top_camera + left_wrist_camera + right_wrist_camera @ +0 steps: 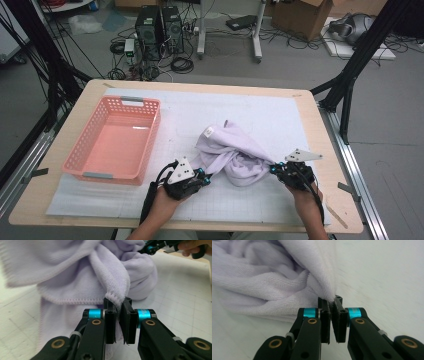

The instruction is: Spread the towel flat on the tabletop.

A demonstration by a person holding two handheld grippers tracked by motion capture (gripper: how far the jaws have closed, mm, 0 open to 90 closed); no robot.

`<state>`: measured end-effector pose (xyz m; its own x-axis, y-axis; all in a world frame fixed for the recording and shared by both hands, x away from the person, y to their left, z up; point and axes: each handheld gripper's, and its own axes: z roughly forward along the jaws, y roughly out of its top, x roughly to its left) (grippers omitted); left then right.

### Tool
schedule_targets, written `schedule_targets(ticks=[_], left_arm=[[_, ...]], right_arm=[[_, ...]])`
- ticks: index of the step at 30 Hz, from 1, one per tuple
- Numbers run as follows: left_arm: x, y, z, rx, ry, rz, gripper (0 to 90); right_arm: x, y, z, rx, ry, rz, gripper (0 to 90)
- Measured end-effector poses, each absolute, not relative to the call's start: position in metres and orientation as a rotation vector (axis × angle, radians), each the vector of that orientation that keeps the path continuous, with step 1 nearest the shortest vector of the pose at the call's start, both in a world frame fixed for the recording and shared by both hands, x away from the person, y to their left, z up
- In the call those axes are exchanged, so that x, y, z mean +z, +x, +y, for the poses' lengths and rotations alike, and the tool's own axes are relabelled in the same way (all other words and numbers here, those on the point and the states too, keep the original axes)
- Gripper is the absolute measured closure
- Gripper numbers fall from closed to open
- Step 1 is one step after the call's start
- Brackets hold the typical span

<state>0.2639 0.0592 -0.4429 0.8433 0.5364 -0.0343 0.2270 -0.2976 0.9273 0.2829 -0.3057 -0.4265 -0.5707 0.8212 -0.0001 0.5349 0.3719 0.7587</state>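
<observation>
A crumpled pale lilac towel (234, 150) lies on the white gridded mat, right of centre. My left gripper (204, 177) is at its near-left edge, shut on a stitched corner of the towel (75, 277), which is pinched between the black jaws. On the towel's near-right side, my right gripper (274, 169) is shut on another edge of the towel (269, 282). In the left gripper view, my right gripper (150, 247) and the hand holding it show at the top right. A small white label sits at the towel's far corner.
An empty pink plastic basket (85, 150) stands on the mat at the left. The wooden table's edge (340, 150) runs past the mat on the right. Black frame legs, computer towers and cables are on the floor beyond.
</observation>
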Motion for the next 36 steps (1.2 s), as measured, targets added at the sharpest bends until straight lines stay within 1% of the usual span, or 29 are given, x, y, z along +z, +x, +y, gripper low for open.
schedule_targets(ticks=[3,4,5,6,7,8,10,13,14,15,16,17,18,19,21,24,25,26,28,31,33,34,36], left_arm=[[-0.442,0.265,0.061,0.345,1.876,0.582,82.7],[-0.442,0.265,0.063,0.346,1.876,0.584,82.7],[-0.442,0.265,0.063,0.346,1.876,0.584,82.7],[-0.442,0.266,0.062,0.348,1.877,0.585,82.7],[-0.443,0.266,0.062,0.348,1.88,0.584,82.7],[-0.443,0.266,0.061,0.347,1.882,0.582,82.6],[-0.443,0.266,0.061,0.349,1.884,0.581,82.6],[-0.444,0.266,0.06,0.348,1.886,0.578,82.7],[-0.444,0.266,0.061,0.346,1.887,0.578,82.7],[-0.444,0.266,0.061,0.347,1.89,0.578,82.7],[-0.444,0.266,0.062,0.347,1.89,0.58,82.6],[-0.444,0.266,0.062,0.348,1.887,0.581,82.7],[-0.444,0.267,0.063,0.349,1.887,0.585,82.7],[-0.444,0.267,0.063,0.349,1.887,0.585,82.7],[-0.444,0.267,0.065,0.35,1.885,0.59,82.9],[-0.444,0.267,0.068,0.351,1.885,0.599,83.1],[-0.444,0.267,0.068,0.351,1.885,0.599,83.1],[-0.445,0.268,0.068,0.355,1.886,0.606,83.1],[-0.445,0.268,0.068,0.356,1.887,0.61,83.1],[-0.445,0.269,0.07,0.361,1.888,0.62,83.1],[-0.446,0.269,0.071,0.36,1.883,0.625,83.1],[-0.446,0.27,0.071,0.361,1.877,0.63,82.9],[-0.446,0.27,0.071,0.364,1.874,0.635,81.7]], right_arm=[[-0.426,0.281,-0.311,1.016,1.2,2.25,83.9],[-0.421,0.28,-0.312,1.029,1.187,2.231,71.9],[-0.421,0.28,-0.312,1.029,1.187,2.231,71.9],[-0.412,0.278,-0.308,1.081,1.154,2.203,62.4],[-0.408,0.277,-0.306,1.101,1.146,2.187,58.4],[-0.403,0.278,-0.302,1.145,1.103,2.183,57.9],[-0.396,0.282,-0.291,1.172,1.044,2.182,51.7],[-0.392,0.29,-0.278,1.203,1.015,2.192,49.1],[-0.392,0.3,-0.264,1.207,0.992,2.206,47.7],[-0.393,0.304,-0.258,1.194,0.993,2.217,47.8],[-0.396,0.311,-0.249,1.158,0.982,2.23,51.9],[-0.398,0.315,-0.244,1.111,0.977,2.25,68.2],[-0.4,0.317,-0.242,1.061,0.967,2.261,80.3],[-0.401,0.319,-0.242,1.012,0.973,2.256,83.4],[-0.4,0.32,-0.252,1.009,1.016,2.22,84.2],[-0.395,0.313,-0.282,1.005,1.099,2.133,84.3],[-0.395,0.313,-0.282,1.005,1.099,2.133,84.3],[-0.396,0.308,-0.302,0.974,1.15,2.11,84.3],[-0.402,0.301,-0.319,0.949,1.198,2.104,84.2],[-0.414,0.287,-0.338,0.925,1.249,2.131,83.7],[-0.418,0.282,-0.343,0.928,1.268,2.15,82.6],[-0.424,0.275,-0.348,0.938,1.277,2.175,73.0],[-0.424,0.271,-0.35,0.955,1.282,2.161,63.6]])
